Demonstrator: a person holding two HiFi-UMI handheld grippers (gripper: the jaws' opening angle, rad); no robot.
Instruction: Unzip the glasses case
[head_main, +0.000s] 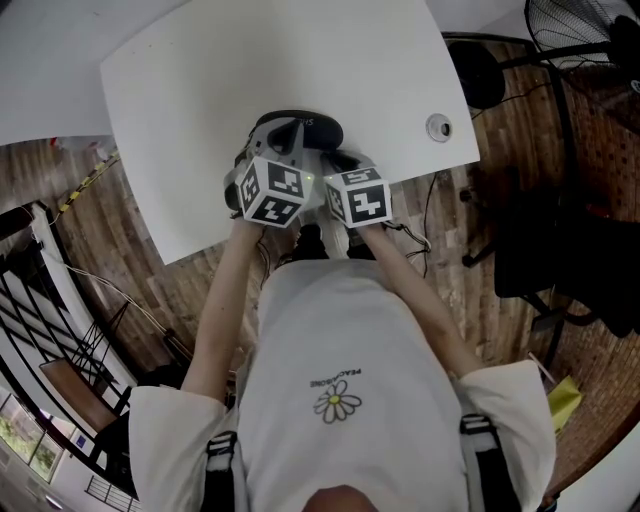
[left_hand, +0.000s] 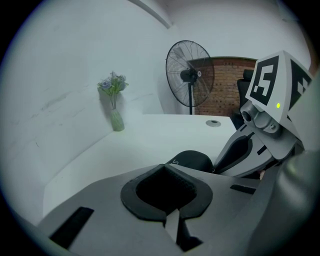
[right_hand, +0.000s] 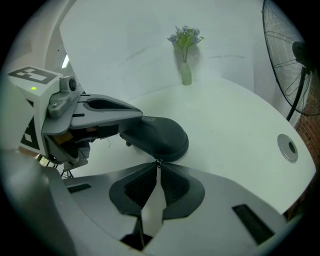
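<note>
A black glasses case (right_hand: 160, 137) lies on the white table (head_main: 250, 70) near its front edge, partly hidden by both grippers in the head view (head_main: 318, 128). My left gripper (left_hand: 166, 169) is shut, its tips resting on the case's left end (left_hand: 192, 160); I cannot tell whether anything is pinched between them. My right gripper (right_hand: 158, 164) is shut on the small metal zipper pull at the case's near edge. The two grippers sit side by side, almost touching.
A small vase of flowers (right_hand: 185, 70) stands at the table's far side. A round cable grommet (head_main: 438, 127) sits near the right edge. A standing fan (left_hand: 189, 75) and a dark chair (head_main: 560, 250) are off to the right.
</note>
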